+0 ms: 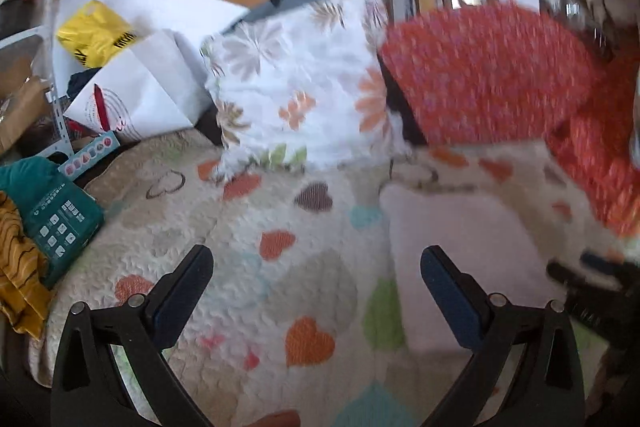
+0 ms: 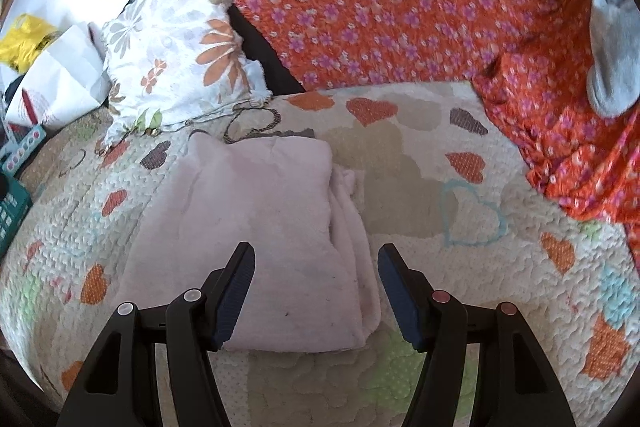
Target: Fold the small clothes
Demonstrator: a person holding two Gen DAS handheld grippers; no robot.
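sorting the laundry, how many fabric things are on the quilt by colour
pink: 1, folded cloth
orange floral: 1, big cloth
white floral: 1, pillow
grey: 1, sock
total: 4

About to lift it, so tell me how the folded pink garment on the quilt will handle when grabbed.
The pink garment looks soft and fleecy, so it is probably floppy and would sag from a one-sided pinch. Its loose layers along the right edge may slide apart and unfold. It likely weighs little, lying flat on the quilt. The right gripper hangs open over it.
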